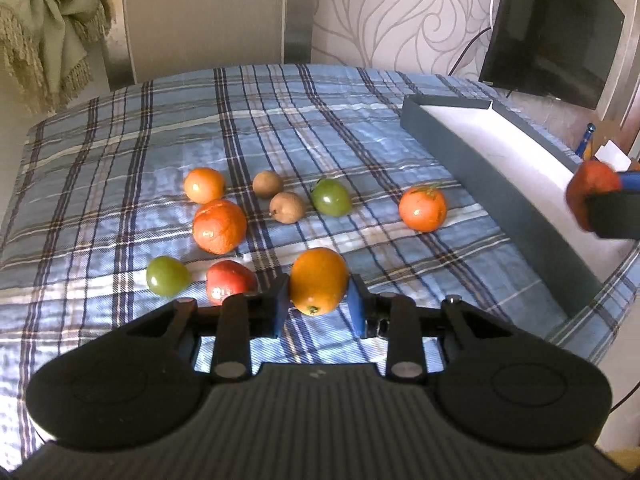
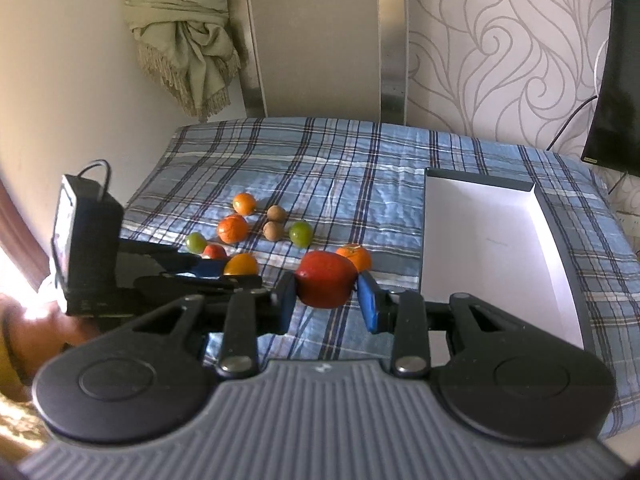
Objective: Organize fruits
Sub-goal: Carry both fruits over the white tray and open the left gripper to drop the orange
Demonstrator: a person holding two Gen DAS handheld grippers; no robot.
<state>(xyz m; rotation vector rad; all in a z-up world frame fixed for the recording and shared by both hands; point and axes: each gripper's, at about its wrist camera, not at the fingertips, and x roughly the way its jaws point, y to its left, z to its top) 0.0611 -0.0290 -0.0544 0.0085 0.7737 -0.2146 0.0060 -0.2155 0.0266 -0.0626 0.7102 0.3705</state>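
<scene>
Several fruits lie on a blue plaid cloth point(image 1: 120, 160). My left gripper point(image 1: 318, 306) has its blue pads on both sides of a yellow-orange fruit point(image 1: 318, 280), close around it; whether they press it I cannot tell. It shows in the right wrist view point(image 2: 240, 266) too. My right gripper point(image 2: 326, 300) is shut on a red fruit point(image 2: 326, 284) and holds it above the cloth, left of the box point(image 2: 560, 240). The same red fruit shows at the right edge of the left wrist view point(image 1: 588, 188). The box point(image 1: 460, 148) is dark outside and white inside.
On the cloth lie two green fruits point(image 1: 168, 276) point(image 1: 331, 197), two brown ones point(image 1: 267, 184) point(image 1: 287, 207), oranges point(image 1: 219, 226) point(image 1: 204, 185) point(image 1: 423, 209) and a red fruit point(image 1: 228, 282). A dark monitor point(image 1: 552, 28) stands behind the box. A curtain point(image 1: 44, 24) hangs far left.
</scene>
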